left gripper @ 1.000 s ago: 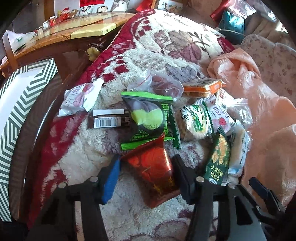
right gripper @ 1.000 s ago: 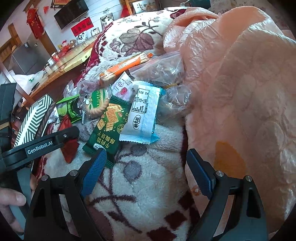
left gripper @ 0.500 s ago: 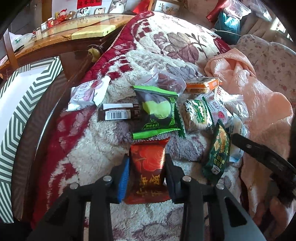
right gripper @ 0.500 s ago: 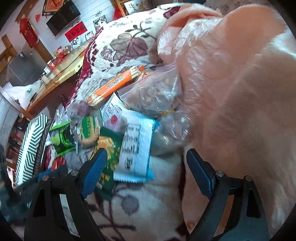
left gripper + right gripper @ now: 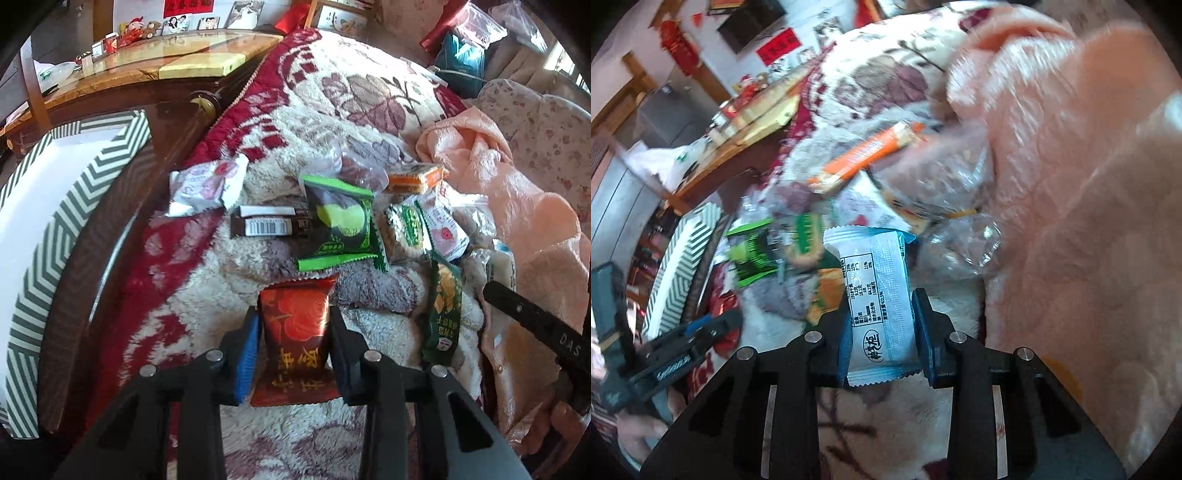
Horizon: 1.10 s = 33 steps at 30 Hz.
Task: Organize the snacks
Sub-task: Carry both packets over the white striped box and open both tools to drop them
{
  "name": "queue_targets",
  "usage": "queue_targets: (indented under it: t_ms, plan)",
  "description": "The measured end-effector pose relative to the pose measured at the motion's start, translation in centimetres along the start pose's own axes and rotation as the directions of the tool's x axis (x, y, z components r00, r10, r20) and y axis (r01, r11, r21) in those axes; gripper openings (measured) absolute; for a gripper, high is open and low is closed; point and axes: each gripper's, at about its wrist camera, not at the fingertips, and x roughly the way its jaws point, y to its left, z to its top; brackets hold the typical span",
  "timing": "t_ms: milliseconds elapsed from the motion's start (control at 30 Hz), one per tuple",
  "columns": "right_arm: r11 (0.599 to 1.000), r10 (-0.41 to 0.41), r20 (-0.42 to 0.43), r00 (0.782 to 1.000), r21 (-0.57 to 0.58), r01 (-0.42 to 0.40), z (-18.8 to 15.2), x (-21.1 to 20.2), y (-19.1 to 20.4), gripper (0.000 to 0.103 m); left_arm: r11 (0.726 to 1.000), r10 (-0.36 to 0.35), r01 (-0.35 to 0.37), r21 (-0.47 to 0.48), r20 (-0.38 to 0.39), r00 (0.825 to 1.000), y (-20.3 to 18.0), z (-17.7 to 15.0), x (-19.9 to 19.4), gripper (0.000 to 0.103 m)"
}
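Note:
My left gripper is shut on a red snack packet with a rose print, on the fluffy blanket. My right gripper is shut on a light blue and white snack packet and holds it above the blanket; that view is blurred by motion. Other snacks lie beyond: a green packet, a brown bar with a barcode, a white and pink packet, a dark green cracker packet, an orange box and clear bags.
A box with a green and white zigzag rim stands at the left beside a dark wooden edge. A pink quilt is bunched at the right. A wooden table stands behind. The right gripper's body shows at the right.
My left jaws closed on the red packet. My right gripper moved forward and closed on the blue and white packet, lifting it from the pile.

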Motion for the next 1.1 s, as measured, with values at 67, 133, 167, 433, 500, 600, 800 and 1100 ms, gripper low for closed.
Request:
queue_targets:
  t_ms: [67, 133, 167, 433, 500, 600, 800, 1100]
  plan:
    - [1.000, 0.016, -0.004, 1.000, -0.016, -0.016, 0.0, -0.3, 0.7, 0.029, 1.000, 0.003, -0.003, -0.001, 0.014, 1.000, 0.2, 0.1, -0.7, 0.037]
    - [0.999, 0.028, -0.010, 1.000, -0.035, -0.028, -0.1, -0.4, 1.7, 0.029, 1.000, 0.018, -0.018, 0.006, 0.031, 0.999, 0.5, 0.3, -1.5, 0.037]
    - [0.998, 0.033, -0.012, 0.999, -0.045, -0.033, -0.1, -0.4, 2.2, 0.029, 1.000, 0.027, -0.027, 0.010, 0.037, 0.999, 0.6, 0.4, -1.7, 0.037]
    - [0.988, 0.064, -0.042, 0.997, -0.137, -0.069, -0.2, 0.6, 6.8, 0.029, 0.995, 0.095, -0.095, -0.007, 0.076, 0.993, 3.2, 1.1, -3.8, 0.037]
    - [0.984, 0.075, -0.051, 0.996, -0.158, -0.082, -0.2, 0.9, 8.1, 0.029, 0.993, 0.115, -0.114, -0.020, 0.085, 0.990, 4.1, 1.2, -4.3, 0.037]
    - [0.976, 0.088, -0.064, 0.994, -0.192, -0.099, -0.2, 1.5, 10.0, 0.029, 0.990, 0.136, -0.134, -0.035, 0.088, 0.987, 5.5, 1.3, -4.7, 0.037]
    - [0.959, 0.115, -0.096, 0.989, -0.248, -0.136, -0.2, 2.7, 13.9, 0.029, 0.985, 0.166, -0.161, -0.064, 0.092, 0.982, 7.9, 1.4, -5.5, 0.037]
    - [0.928, 0.149, -0.145, 0.978, -0.322, -0.189, 0.2, 4.8, 19.5, 0.029, 0.971, 0.213, -0.198, -0.137, 0.112, 0.970, 12.2, 2.5, -6.9, 0.037]
